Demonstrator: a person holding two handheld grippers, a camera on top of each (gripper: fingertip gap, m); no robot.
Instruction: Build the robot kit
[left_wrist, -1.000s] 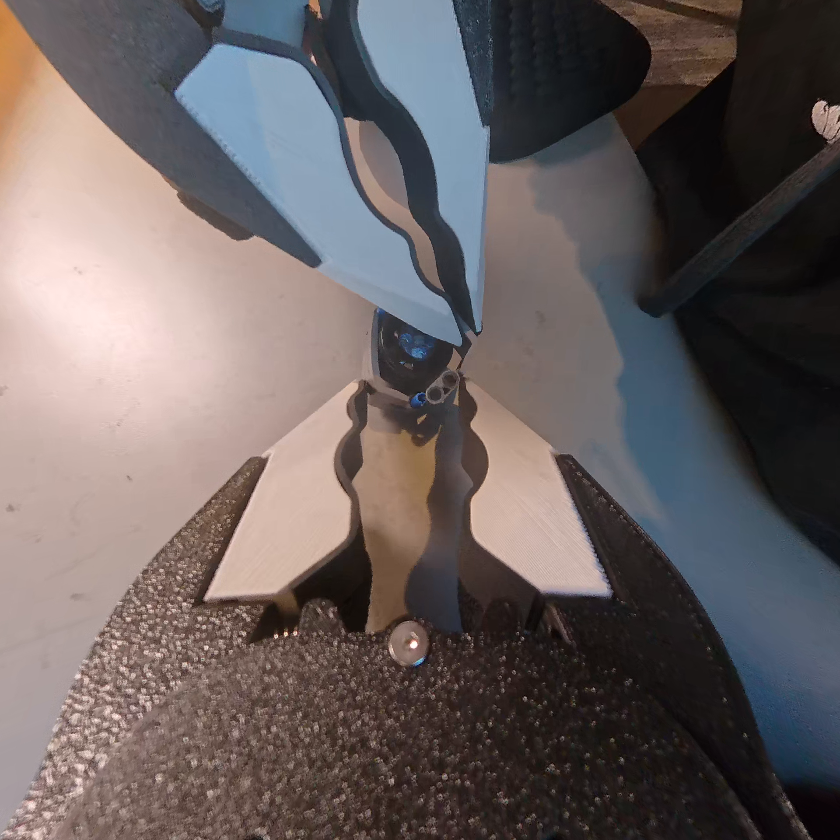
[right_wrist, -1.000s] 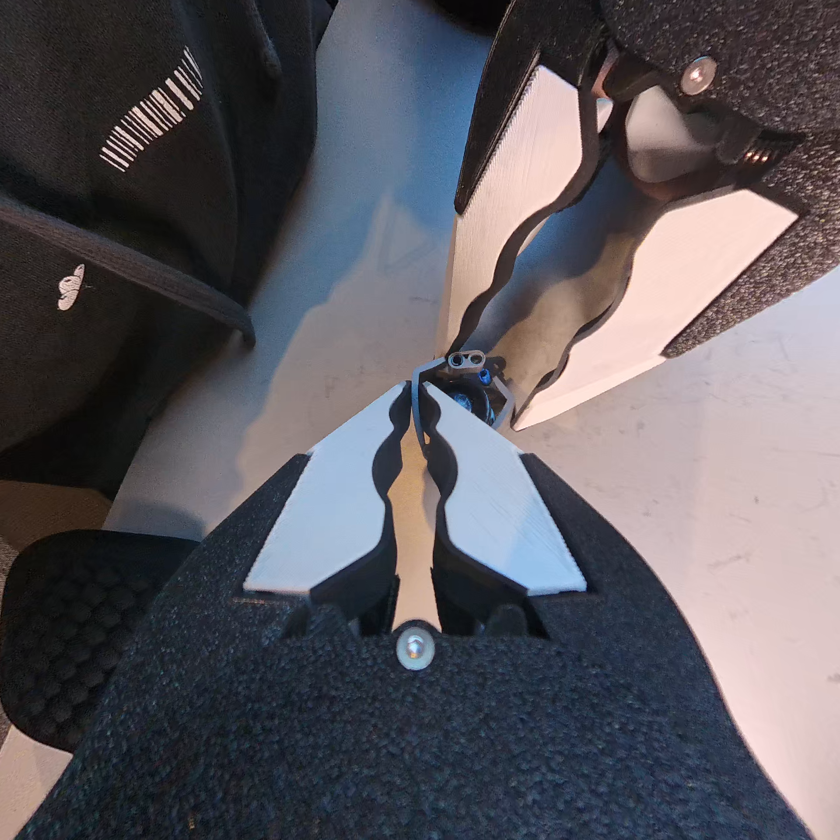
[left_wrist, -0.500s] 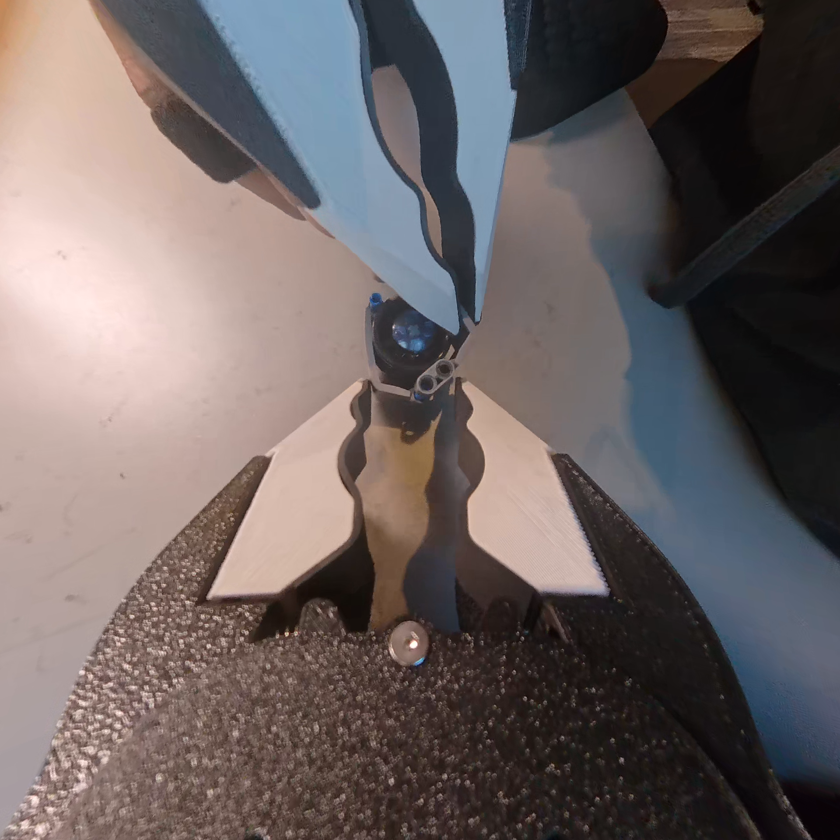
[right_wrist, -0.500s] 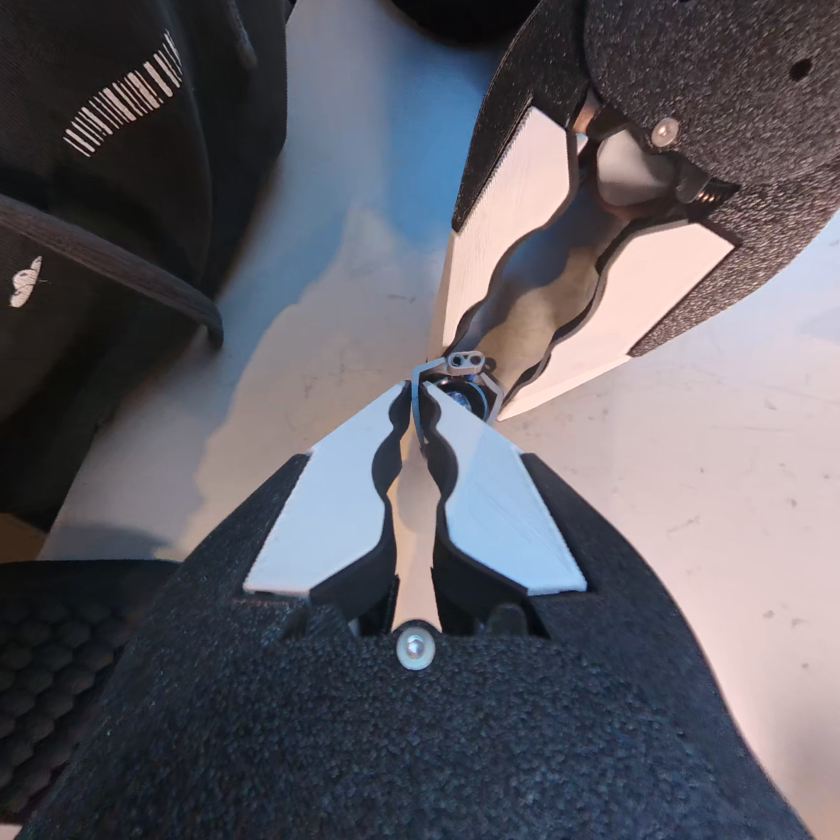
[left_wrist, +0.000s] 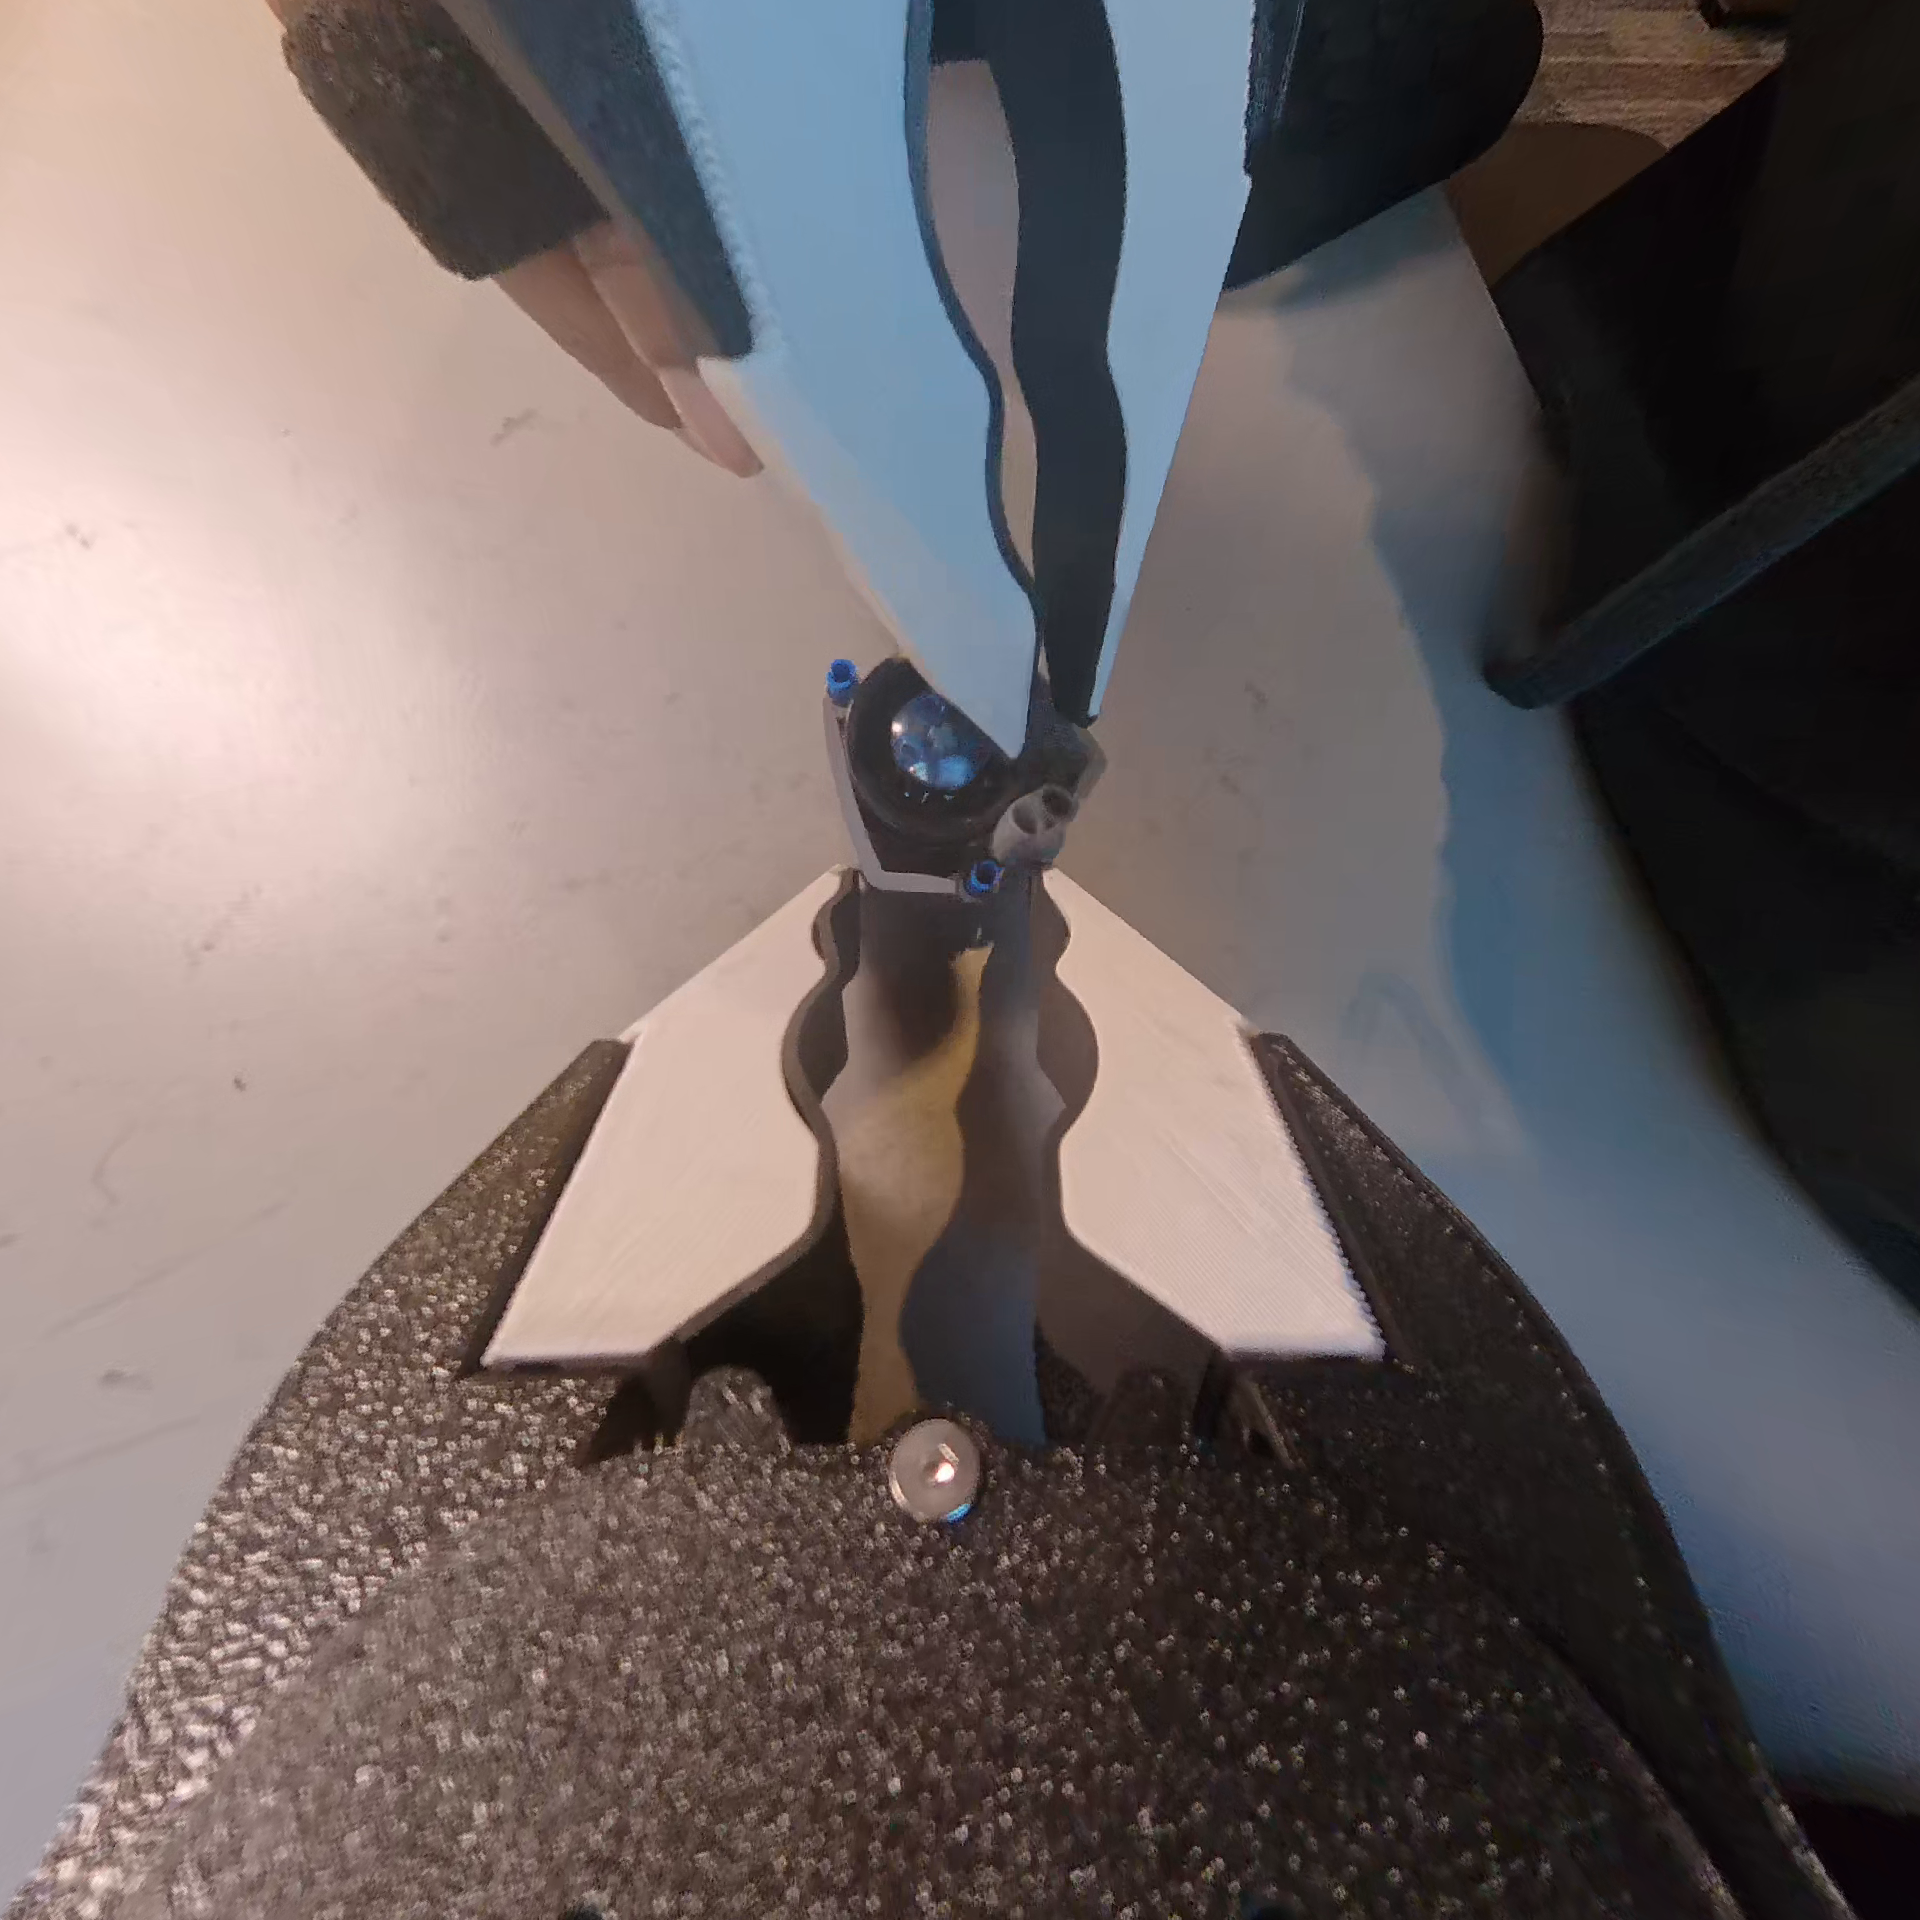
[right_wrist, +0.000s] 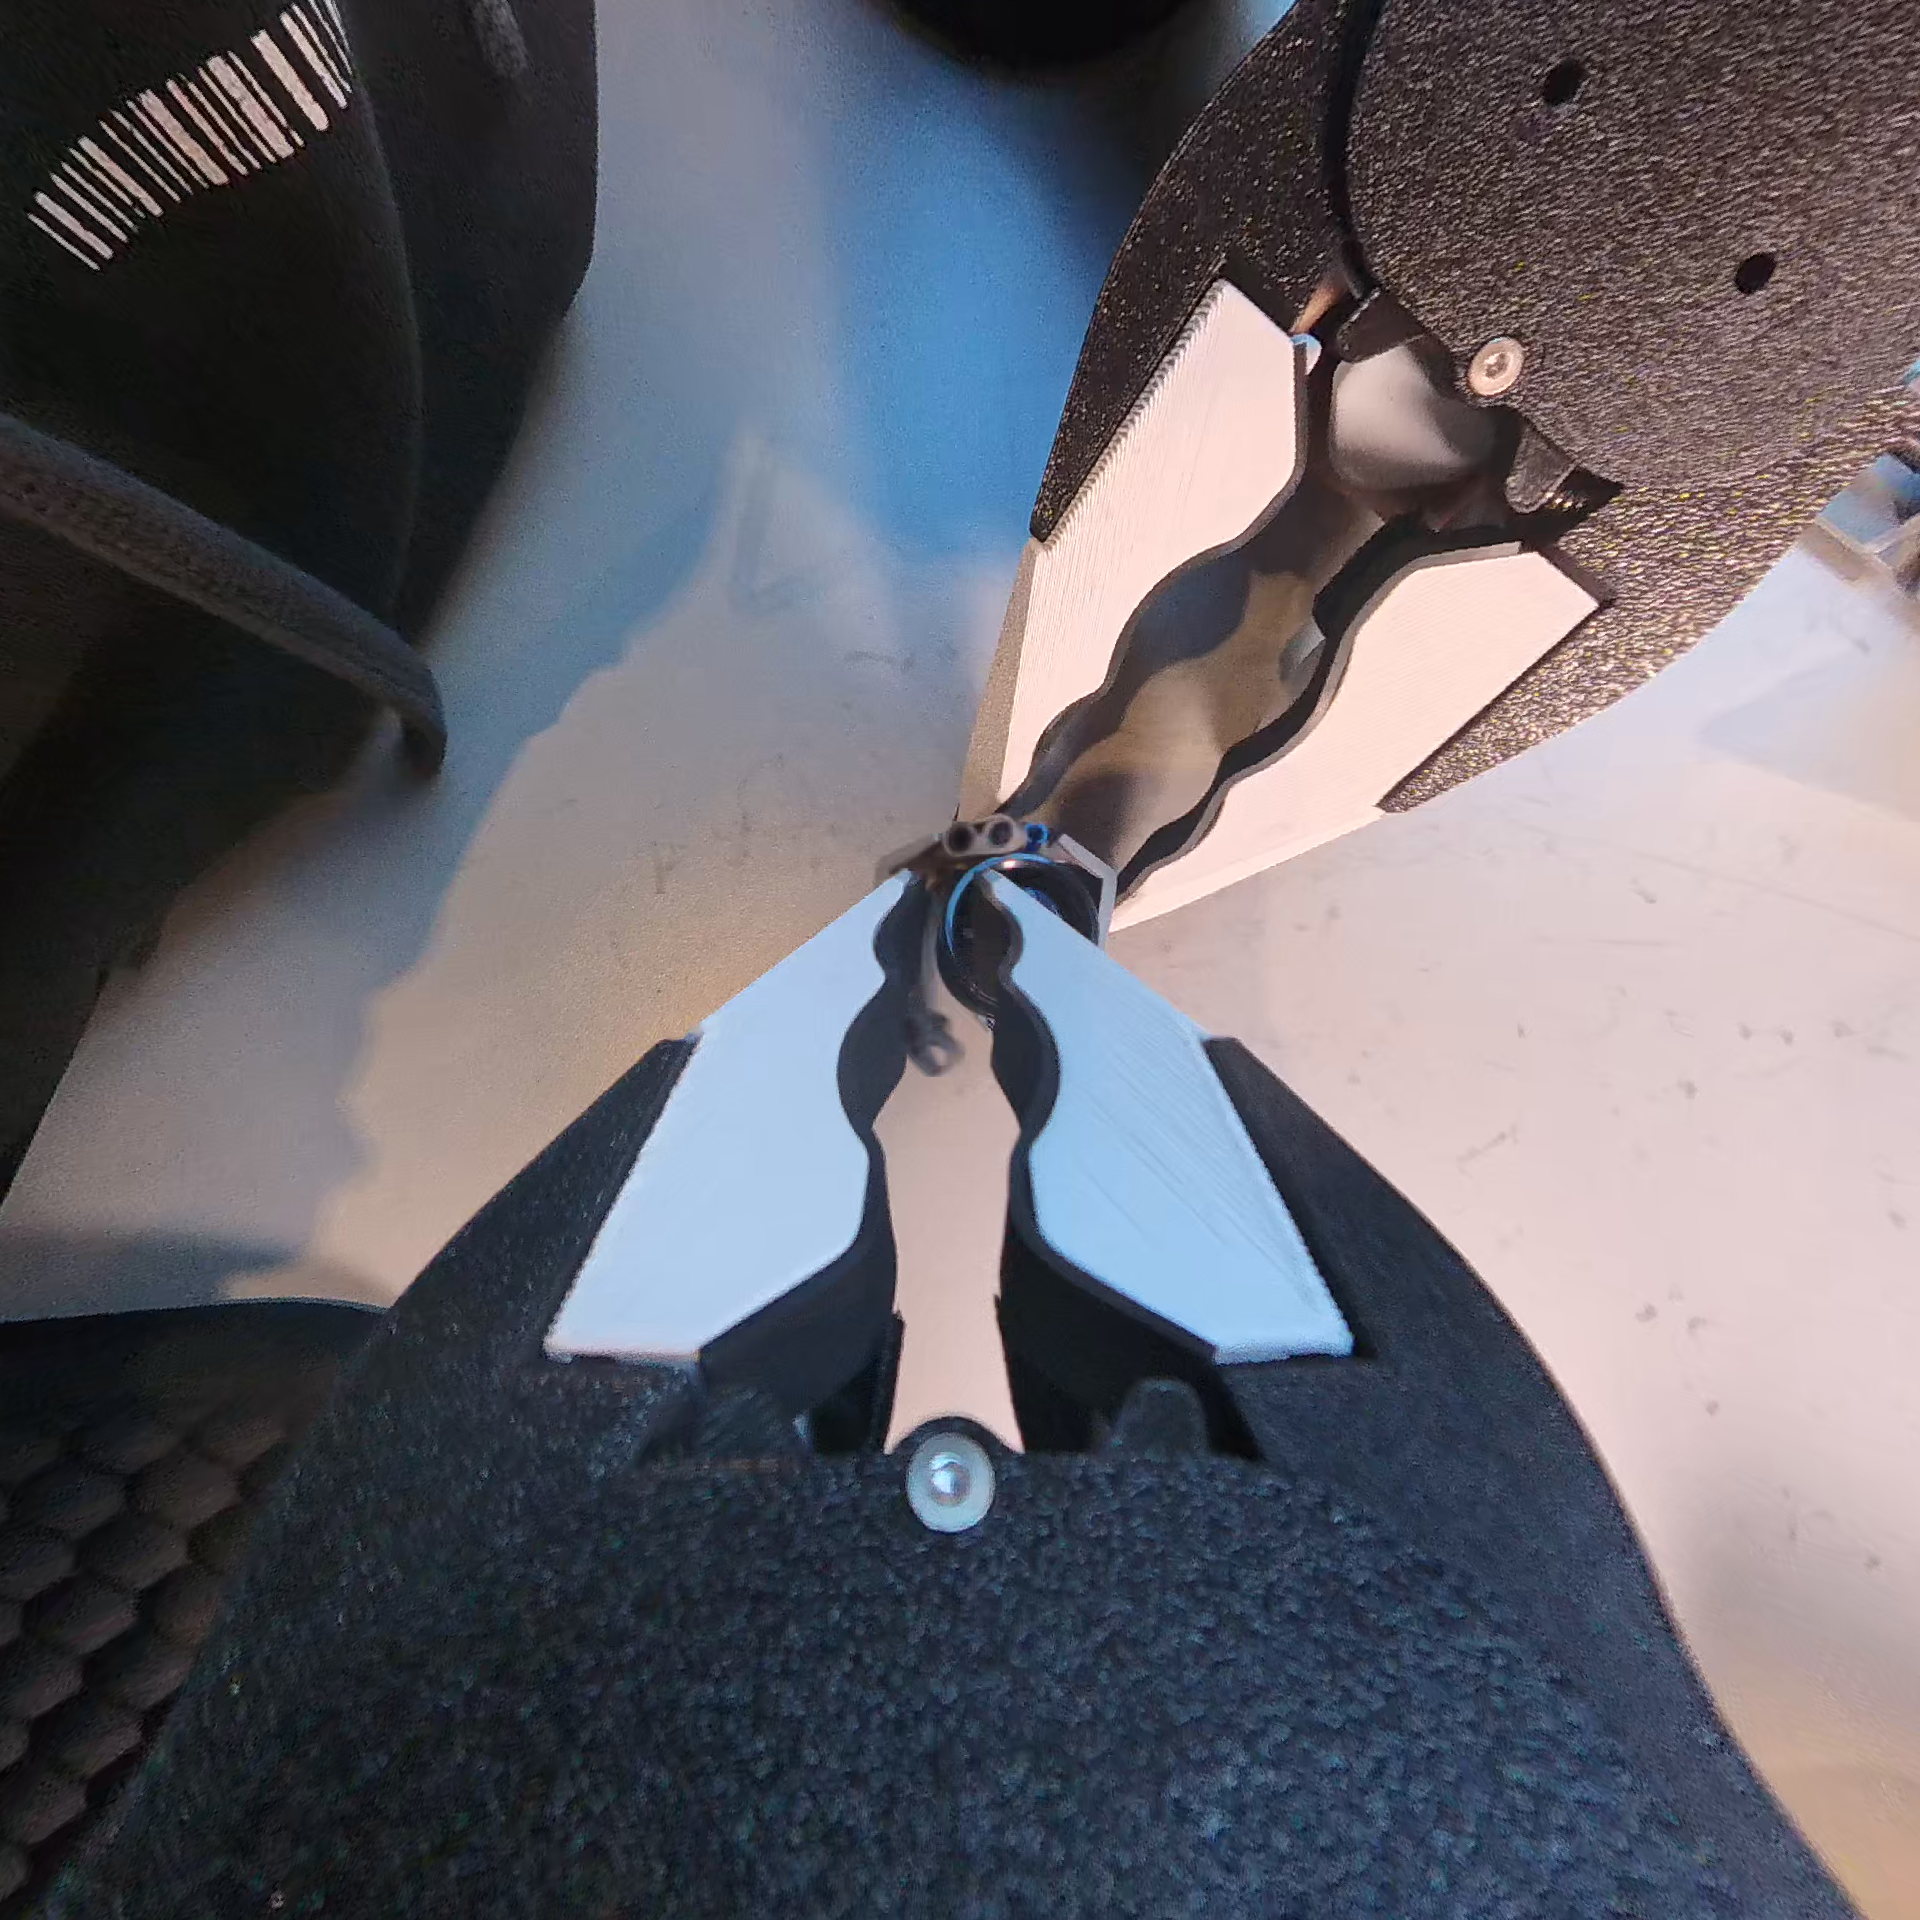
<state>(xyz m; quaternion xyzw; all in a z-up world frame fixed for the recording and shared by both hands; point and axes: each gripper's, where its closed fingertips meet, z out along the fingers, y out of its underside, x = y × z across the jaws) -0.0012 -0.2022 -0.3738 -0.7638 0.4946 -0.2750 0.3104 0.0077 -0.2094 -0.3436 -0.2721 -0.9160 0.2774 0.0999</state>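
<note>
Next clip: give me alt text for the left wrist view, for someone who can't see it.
Two grippers meet tip to tip over a pale table, both pinching a small black camera module with a bluish lens and blue screws: the left gripper from below, the right gripper from above. Bare fingers show beside the right gripper, and dark fabric lies at the right edge.

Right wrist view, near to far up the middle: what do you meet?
Right gripper → small lens part with metal bracket at its tips → left gripper beyond, reaching in from the upper right; pale table underneath.
</note>
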